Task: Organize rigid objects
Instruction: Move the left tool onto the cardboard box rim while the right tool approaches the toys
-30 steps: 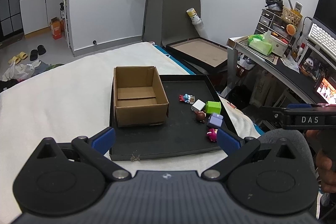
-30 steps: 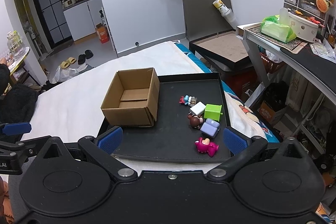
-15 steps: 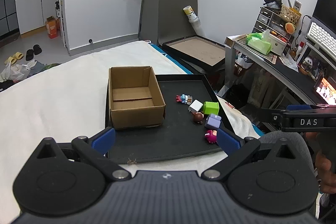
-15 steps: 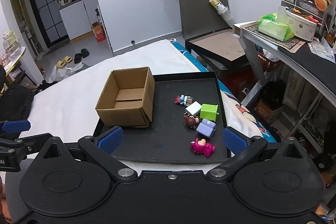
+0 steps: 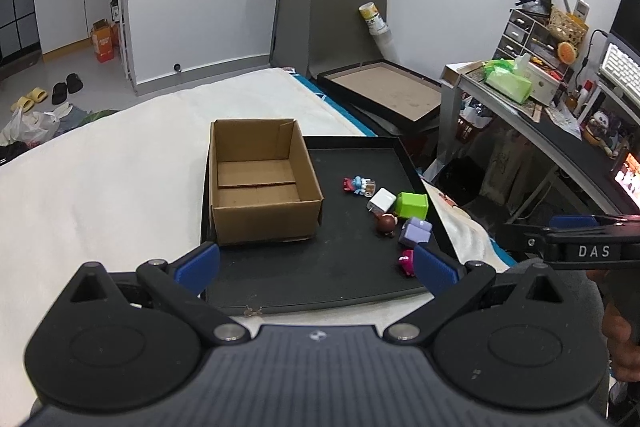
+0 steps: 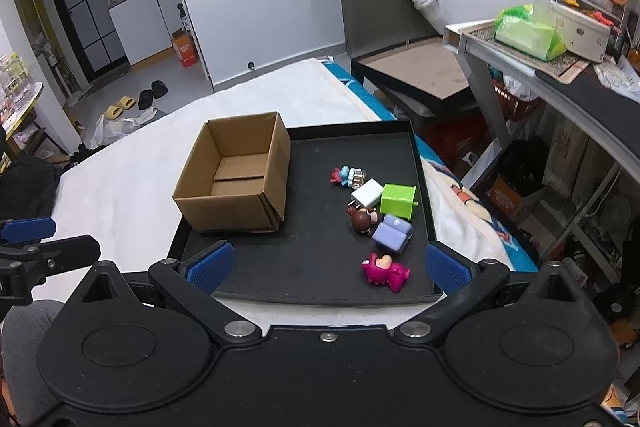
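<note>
- A bed (image 6: 132, 187) with a white cover carries the things.
- A black tray (image 6: 320, 267) lies directly on it.
- White cover (image 5: 100, 187) spreads left of the tray.

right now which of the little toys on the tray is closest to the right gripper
The pink figure, lying alone at the near end of the black tray. The other toys sit farther back in a cluster.

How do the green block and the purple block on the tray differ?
The green block is bright lime and looks larger; the purple block is pale lilac and looks smaller. The green block lies farther from the grippers, beside the white charger; the purple block lies nearer, by the pink figure. Both are boxy and rest on the black tray.
</note>
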The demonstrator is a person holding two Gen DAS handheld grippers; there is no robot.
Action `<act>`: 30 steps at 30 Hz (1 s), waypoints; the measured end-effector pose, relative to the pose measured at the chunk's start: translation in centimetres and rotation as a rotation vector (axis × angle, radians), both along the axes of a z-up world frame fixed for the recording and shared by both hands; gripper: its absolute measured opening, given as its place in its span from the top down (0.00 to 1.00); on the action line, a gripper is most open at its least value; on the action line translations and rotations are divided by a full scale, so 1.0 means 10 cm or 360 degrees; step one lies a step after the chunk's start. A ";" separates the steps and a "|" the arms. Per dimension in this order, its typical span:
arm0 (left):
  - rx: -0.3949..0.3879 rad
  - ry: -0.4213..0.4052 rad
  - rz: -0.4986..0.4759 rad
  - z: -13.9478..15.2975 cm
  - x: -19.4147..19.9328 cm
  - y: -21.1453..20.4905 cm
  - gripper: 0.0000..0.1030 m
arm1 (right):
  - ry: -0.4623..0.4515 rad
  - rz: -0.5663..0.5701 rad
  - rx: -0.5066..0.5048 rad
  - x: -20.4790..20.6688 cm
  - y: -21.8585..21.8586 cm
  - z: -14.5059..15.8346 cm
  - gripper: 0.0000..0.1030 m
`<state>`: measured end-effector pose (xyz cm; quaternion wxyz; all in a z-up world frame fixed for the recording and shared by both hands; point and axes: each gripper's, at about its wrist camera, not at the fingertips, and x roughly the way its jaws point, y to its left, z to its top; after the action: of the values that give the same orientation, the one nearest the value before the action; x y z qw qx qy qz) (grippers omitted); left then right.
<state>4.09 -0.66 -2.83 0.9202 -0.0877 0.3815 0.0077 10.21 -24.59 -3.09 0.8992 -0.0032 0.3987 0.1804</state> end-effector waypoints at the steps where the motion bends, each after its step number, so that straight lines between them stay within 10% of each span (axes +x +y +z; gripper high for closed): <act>1: -0.0004 0.0005 0.0005 -0.01 0.02 0.01 0.01 | 0.0008 -0.0001 0.0004 0.02 -0.01 -0.02 0.00; 30: -0.0022 0.0140 0.0289 -0.59 0.98 0.48 0.01 | 0.0140 -0.0081 0.0036 0.57 -0.06 -0.60 0.00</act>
<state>13.93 4.10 -8.71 0.8975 -0.1278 0.4120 0.0923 15.95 -25.17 -9.12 0.8850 0.0250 0.4357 0.1620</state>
